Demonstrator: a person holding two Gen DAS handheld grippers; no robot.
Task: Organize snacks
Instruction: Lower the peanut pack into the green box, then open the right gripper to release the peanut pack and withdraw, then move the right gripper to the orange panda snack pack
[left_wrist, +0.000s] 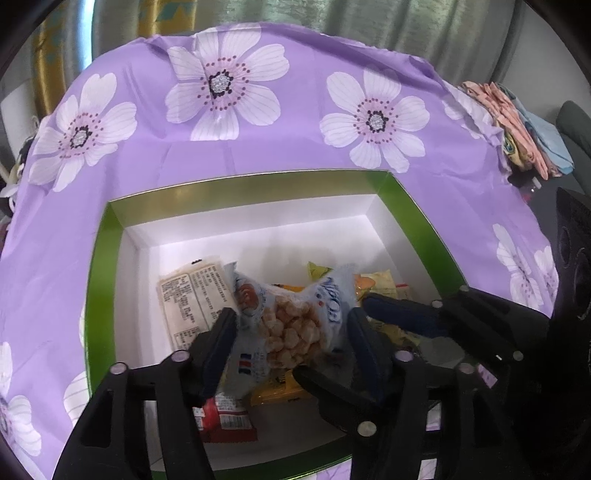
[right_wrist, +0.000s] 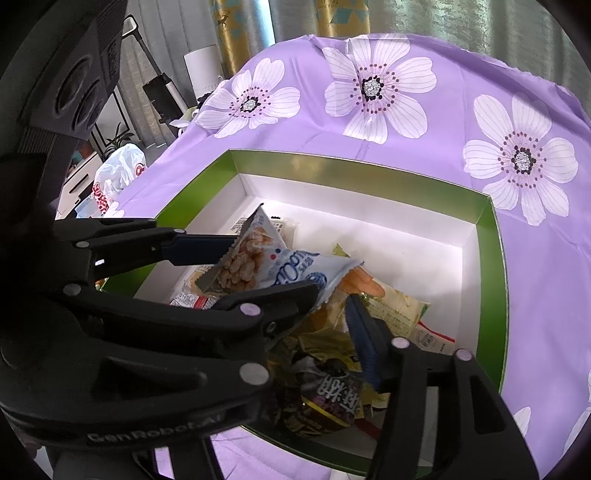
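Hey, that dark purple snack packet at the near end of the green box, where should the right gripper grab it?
Come from above and pinch the crumpled top edge of the dark purple packet. It lies among other wrappers near the box wall, so its sides look blocked.

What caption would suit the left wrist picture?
Left gripper holds a puffed-snack bag over a green box of snacks.
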